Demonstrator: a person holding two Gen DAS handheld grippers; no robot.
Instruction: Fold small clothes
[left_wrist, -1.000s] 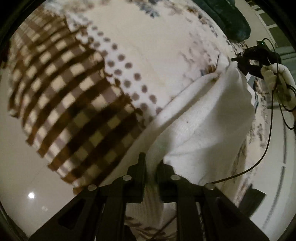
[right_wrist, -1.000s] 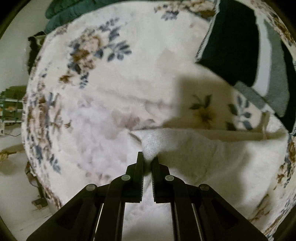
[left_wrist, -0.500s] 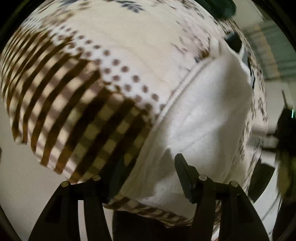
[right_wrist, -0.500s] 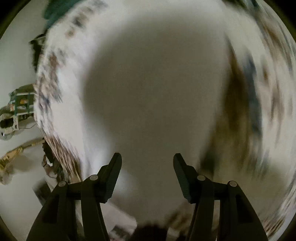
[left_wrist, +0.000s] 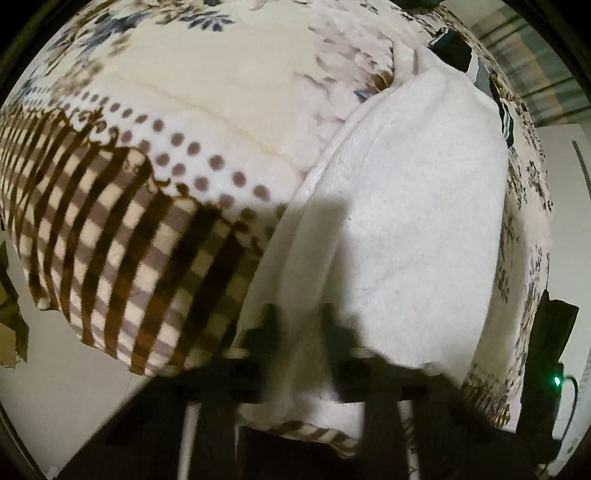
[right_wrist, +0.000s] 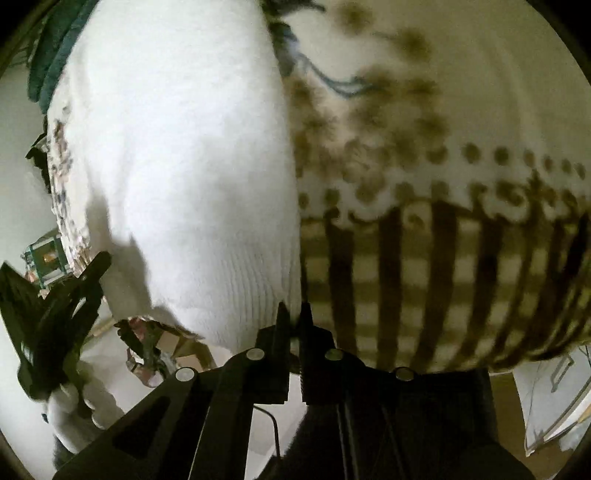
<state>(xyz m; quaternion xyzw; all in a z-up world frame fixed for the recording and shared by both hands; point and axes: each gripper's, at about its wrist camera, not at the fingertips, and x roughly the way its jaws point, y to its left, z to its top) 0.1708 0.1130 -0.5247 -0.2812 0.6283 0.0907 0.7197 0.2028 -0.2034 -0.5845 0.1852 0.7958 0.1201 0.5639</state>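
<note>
Since half a second ago both tools have gone from wide open to nearly closed, and the right view has sharpened from blur.

Left view: a blanket (left_wrist: 155, 229) with brown check, dotted band and floral field covers the bed. A white garment (left_wrist: 424, 221) lies on it, right of centre, folded over on itself with a doubled edge along its left side. The left tool (left_wrist: 301, 314) sits at the garment's near edge; its fingers (left_wrist: 269, 325) are motion-blurred, with a narrow gap and white cloth between them. Whether they actually pinch the cloth cannot be told. A black device with a green light (left_wrist: 554, 380) stands at far right.

Right view: the left tool (right_wrist: 66, 295) appears at the left edge, held in a white-gloved hand (right_wrist: 70, 406). The garment (right_wrist: 177, 166) fills the left half, its ribbed hem nearest the camera. The right tool (right_wrist: 293, 314) has its fingers almost together, clamped on the hem's right corner. The blanket (right_wrist: 461, 258) fills the right half.
</note>
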